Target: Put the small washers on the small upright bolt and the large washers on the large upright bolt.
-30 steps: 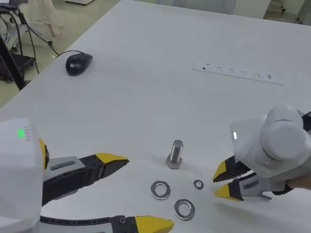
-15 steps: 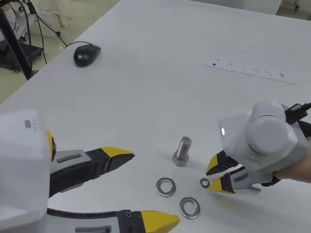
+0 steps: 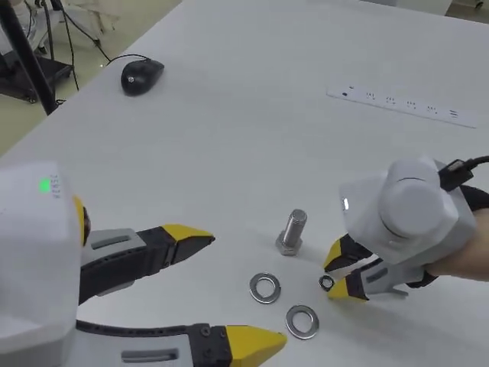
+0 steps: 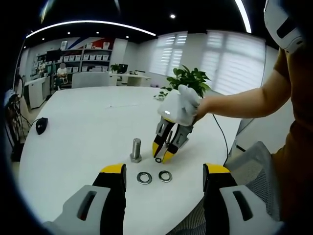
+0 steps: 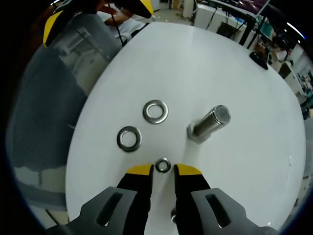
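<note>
While the right gripper points down at the white counter, its jaws stand only a narrow gap apart. The small washer lies flat between their yellow tips; whether the tips press on it I cannot tell. That washer lies near the hex bolt, which stands upright on its head. A first large washer lies flat near the bolt, on the person's side of it. A second large washer lies farther from the bolt, apart from the first. The left gripper hovers to the bolt's left, its jaws spread wide and holding nothing. Well beyond the bolt lie a black computer mouse and a white power strip.
</note>
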A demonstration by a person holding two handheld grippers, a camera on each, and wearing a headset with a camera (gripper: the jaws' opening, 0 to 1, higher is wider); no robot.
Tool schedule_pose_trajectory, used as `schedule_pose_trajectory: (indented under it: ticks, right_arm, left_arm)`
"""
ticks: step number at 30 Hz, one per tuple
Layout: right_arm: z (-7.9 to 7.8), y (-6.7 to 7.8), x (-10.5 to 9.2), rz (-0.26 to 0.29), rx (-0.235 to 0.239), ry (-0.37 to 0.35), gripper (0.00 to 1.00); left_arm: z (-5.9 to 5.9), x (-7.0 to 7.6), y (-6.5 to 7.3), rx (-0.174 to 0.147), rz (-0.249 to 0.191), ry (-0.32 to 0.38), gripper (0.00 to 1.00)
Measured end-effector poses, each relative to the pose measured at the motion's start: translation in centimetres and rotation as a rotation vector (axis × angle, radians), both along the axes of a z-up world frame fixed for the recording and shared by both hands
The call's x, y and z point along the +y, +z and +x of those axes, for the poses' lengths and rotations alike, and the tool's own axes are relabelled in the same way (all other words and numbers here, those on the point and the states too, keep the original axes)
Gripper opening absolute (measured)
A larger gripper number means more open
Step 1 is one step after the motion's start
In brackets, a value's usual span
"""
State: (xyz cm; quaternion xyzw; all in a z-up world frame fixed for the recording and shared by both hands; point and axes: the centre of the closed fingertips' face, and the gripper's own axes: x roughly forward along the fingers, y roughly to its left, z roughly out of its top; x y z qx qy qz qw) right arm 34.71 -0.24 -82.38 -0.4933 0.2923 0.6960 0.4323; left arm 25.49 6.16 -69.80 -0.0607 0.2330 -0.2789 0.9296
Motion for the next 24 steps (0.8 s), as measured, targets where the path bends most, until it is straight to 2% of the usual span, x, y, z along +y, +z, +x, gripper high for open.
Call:
schedule_pose_trajectory:
  ticks: [12, 17, 24]
  right_arm:
    - [-0.04, -0.08, 0.01, -0.020, 0.019, 0.017, 0.18]
    - [0.01, -0.13, 0.03, -0.020, -0.002, 0.031, 0.16]
    - [-0.05, -0.11, 0.04, -0.015, -0.005, 0.018, 0.13]
  left_arm:
    - [0.05, 0.12, -0.18, 0.000, -0.007, 0.004, 0.63]
    - [0.13, 0.22, -0.16, -0.002, -0.005, 0.007, 0.63]
    - [0.05, 0.32, -0.17, -0.001, -0.003, 0.010, 0.63]
